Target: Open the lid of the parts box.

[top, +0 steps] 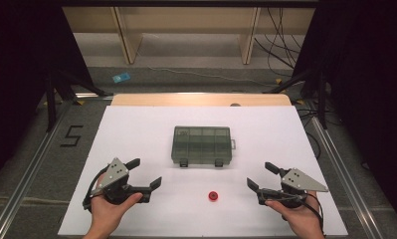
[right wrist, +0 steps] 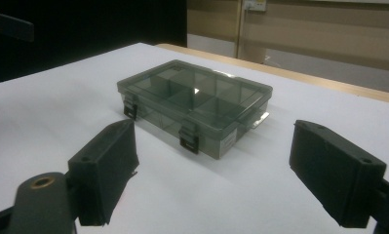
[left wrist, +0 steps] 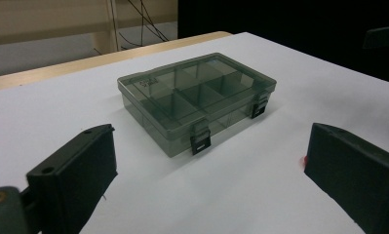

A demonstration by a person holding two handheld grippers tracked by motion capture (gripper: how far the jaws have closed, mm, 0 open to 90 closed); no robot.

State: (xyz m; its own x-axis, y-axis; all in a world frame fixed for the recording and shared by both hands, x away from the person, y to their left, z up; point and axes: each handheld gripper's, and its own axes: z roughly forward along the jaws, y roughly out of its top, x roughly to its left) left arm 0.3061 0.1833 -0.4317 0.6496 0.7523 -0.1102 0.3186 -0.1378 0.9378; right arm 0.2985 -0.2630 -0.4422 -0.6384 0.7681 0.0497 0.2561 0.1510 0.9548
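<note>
- Right now the box [top: 202, 145], a smoky see-through organiser with its lid down and two dark latches on the near side, sits flat near the middle of the white table [top: 136, 129].
- Left gripper [top: 147, 173] is held low over the table, near-left of the box and well apart from it; its jaws stand wide with nothing between them.
- Right gripper [top: 263, 176] mirrors it on the near-right, jaws also spread wide and empty, aimed toward the box.
- Between the two grippers, nearer the right one, lies a small red thing [top: 213, 195], round, perhaps a cap or ring; it is too small to tell.
- Both gripper views look across bare table at the box [left wrist: 197, 100] [right wrist: 194, 105], its compartments visible through the lid.
</note>
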